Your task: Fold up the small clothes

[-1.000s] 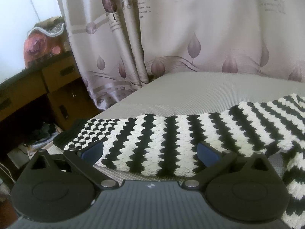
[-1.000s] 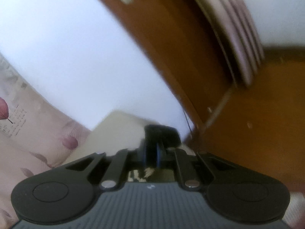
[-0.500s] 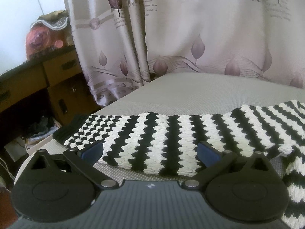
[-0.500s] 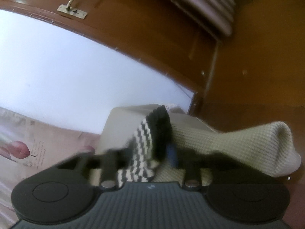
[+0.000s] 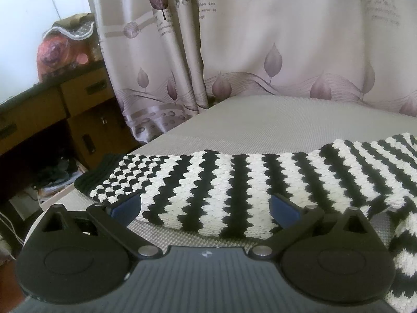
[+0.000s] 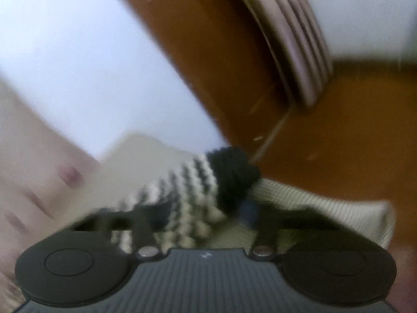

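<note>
A black-and-white striped knit garment (image 5: 234, 182) lies across the grey padded surface (image 5: 273, 120); one sleeve with a black cuff (image 5: 91, 174) points left. My left gripper (image 5: 206, 206) is open, its blue pads either side of the sleeve's near edge, just above the surface. In the blurred right wrist view, the other striped sleeve with its black cuff (image 6: 229, 174) drapes between the fingers of my right gripper (image 6: 200, 214), which is raised and tilted up. A beige waffle-knit cloth (image 6: 325, 208) lies just behind it. How far the right jaws are closed is blurred.
A patterned curtain (image 5: 260, 52) hangs behind the surface. A dark wooden desk with drawers (image 5: 52, 109) stands left, clutter under it. The right wrist view shows a brown wooden door (image 6: 338, 130) and white wall (image 6: 78, 65).
The left gripper has lifted and pulled back slightly from the sleeve. The right gripper has swung, and the striped cuff has come into sight between its fingers.
</note>
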Tool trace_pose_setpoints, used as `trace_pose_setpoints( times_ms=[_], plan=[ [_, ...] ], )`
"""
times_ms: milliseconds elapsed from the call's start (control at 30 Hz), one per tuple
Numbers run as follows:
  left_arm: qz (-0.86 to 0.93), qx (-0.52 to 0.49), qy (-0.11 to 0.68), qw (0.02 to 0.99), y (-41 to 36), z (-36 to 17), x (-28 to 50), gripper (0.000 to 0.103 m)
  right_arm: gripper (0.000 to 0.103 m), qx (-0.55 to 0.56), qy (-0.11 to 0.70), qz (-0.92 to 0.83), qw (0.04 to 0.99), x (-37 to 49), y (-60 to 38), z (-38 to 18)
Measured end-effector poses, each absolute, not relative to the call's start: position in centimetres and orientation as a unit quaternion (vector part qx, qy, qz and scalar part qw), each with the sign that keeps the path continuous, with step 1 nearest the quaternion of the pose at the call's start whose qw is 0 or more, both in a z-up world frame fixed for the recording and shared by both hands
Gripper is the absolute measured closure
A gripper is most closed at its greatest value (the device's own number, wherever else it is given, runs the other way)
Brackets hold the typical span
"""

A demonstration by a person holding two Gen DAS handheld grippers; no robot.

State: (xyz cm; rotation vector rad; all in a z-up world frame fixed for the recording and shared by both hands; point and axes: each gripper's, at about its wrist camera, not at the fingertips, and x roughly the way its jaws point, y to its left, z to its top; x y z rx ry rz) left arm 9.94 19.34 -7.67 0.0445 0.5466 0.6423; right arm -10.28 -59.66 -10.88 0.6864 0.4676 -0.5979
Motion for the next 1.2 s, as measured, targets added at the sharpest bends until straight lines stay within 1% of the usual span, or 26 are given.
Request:
trace_pose_setpoints(
  times_ms=[100,333,400,700,1200],
  plan=[
    [0.313,0.02,0.264,0.912,19.3,-7.6,9.9,0.0,0.093,0.29,0.232,-0.287,0.883,-9.7,-58.8,-10.4],
    [0.314,0.021,0.26,0.913,19.2,-7.6,9.8,0.0,0.093,0.169,0.24,-0.302,0.907,-8.4,-55.6,-7.5],
    [0.313,0.021,0.26,0.913,19.3,-7.6,9.7,0.0,0.093,0.151,0.241,-0.302,0.91,-8.1,-54.9,-7.0],
    [0.312,0.019,0.259,0.914,19.2,-7.6,9.7,0.0,0.093,0.115,0.244,-0.299,0.915,-6.7,-53.3,-5.4],
    [0.305,-0.002,0.247,0.92,19.5,-7.6,9.7,0.0,0.093,0.089,0.244,-0.281,0.924,-4.8,-51.3,-3.4]
  ],
)
